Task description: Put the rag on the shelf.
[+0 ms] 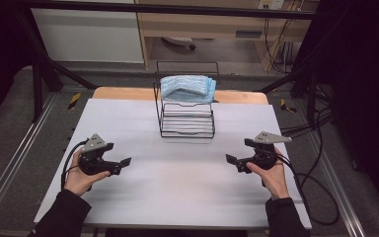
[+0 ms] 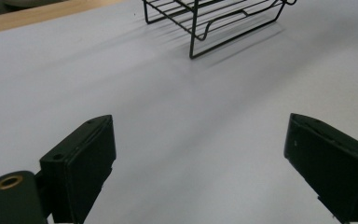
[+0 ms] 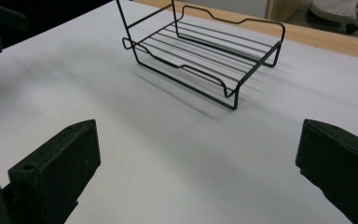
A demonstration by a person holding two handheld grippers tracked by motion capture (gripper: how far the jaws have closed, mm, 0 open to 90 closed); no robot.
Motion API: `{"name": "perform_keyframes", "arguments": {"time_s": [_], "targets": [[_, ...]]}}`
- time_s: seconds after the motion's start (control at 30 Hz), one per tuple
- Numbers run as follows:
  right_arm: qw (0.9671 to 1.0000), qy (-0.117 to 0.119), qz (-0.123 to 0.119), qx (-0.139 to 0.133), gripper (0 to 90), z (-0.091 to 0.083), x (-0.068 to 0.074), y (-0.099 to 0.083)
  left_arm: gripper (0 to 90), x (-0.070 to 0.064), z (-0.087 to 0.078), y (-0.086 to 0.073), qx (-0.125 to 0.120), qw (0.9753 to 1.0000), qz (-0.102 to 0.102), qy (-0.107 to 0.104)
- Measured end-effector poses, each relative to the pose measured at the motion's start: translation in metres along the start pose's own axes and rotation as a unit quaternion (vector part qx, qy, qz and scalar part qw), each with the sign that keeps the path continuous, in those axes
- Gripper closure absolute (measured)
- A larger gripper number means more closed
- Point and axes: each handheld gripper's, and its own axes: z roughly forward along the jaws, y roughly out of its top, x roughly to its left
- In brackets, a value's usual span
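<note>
A black wire rack [image 1: 186, 116] stands at the far middle of the white table [image 1: 177, 187], with a folded blue towel [image 1: 187, 88] lying on its top tier. The lower tier of the rack is bare wire. Behind the rack, a strip of wooden edge [image 1: 123, 93] runs along the far side of the table.

The left gripper [image 1: 120, 166] is held in the person's left hand [image 1: 79, 178] over the near left part of the table, well apart from the rack. In the left gripper view [image 2: 200, 154] its 2 jaws stand spread wide with bare tabletop between them, and a corner of the rack [image 2: 214, 23] shows at the top of that view.

The right gripper [image 1: 234, 163] is held in the right hand [image 1: 272, 177] over the near right part of the table, also well apart from the rack. In the right gripper view [image 3: 198, 156] its 2 jaws are likewise spread wide and grip nothing, and the lower tier of the rack [image 3: 205, 56] lies ahead across open surface.

Between the 2 grippers the white surface is open, and the same open surface reaches from both up to the foot of the rack. The left gripper sits near the table's left edge and the right gripper near its right edge. A black cable [image 1: 316, 192] loops off the right edge beside the right hand.
</note>
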Motion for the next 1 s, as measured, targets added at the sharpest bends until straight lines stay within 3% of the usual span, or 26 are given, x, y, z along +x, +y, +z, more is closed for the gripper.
{"name": "perform_keyframes", "arguments": {"time_s": [0.23, 0.57, 1.0], "targets": [[0.9999, 0.004, -0.002, 0.014, 0.6, -0.002, -0.004, -0.026, 9.0, 0.003, -0.002, -0.023, 0.012, 0.9999, -0.001, 0.005], [0.9997, 0.01, 0.009, 0.022, 0.6, -0.011, -0.013, -0.06, 9.0, 0.002, -0.002, -0.042, 0.023, 0.9997, 0.003, 0.002], [0.9994, 0.007, 0.009, 0.032, 0.6, -0.012, -0.012, -0.07, 8.9, 0.001, 0.0, -0.05, 0.028, 0.9996, 0.004, -0.002]]}}
